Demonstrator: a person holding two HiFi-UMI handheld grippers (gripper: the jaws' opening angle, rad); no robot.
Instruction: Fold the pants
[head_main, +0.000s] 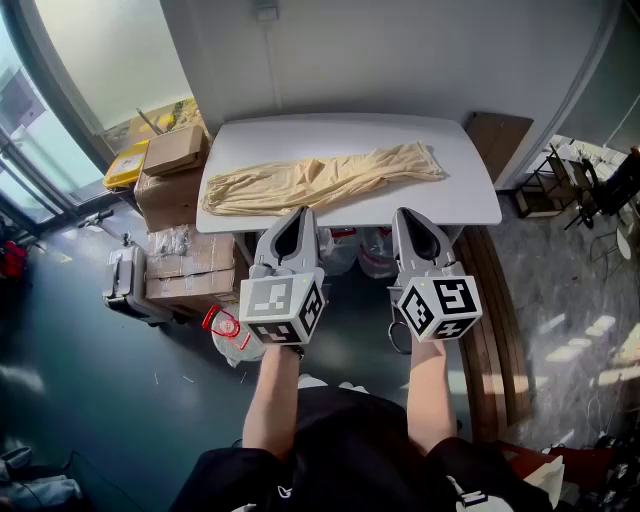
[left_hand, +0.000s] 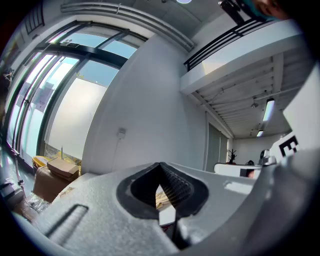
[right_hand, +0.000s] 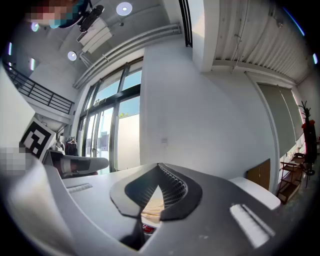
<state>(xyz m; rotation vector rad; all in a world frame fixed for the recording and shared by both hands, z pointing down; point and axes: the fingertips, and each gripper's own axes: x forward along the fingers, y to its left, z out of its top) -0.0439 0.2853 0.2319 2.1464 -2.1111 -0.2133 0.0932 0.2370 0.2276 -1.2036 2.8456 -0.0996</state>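
Cream pants (head_main: 320, 178) lie stretched out, crumpled, across the white table (head_main: 470, 205), running from its left front towards its right back. My left gripper (head_main: 298, 222) is held level just short of the table's front edge, shut and empty. My right gripper (head_main: 417, 224) hangs beside it, also shut with nothing in it. Both are apart from the pants. Through the jaws a sliver of the cream cloth (left_hand: 161, 198) shows in the left gripper view, and a strip of the pants (right_hand: 152, 209) in the right gripper view.
Cardboard boxes (head_main: 172, 165) are stacked left of the table, with a yellow box (head_main: 127, 165) behind them. Bags (head_main: 375, 252) sit under the table. A wooden board (head_main: 500, 135) leans at the right. Windows (left_hand: 60, 100) fill the left wall.
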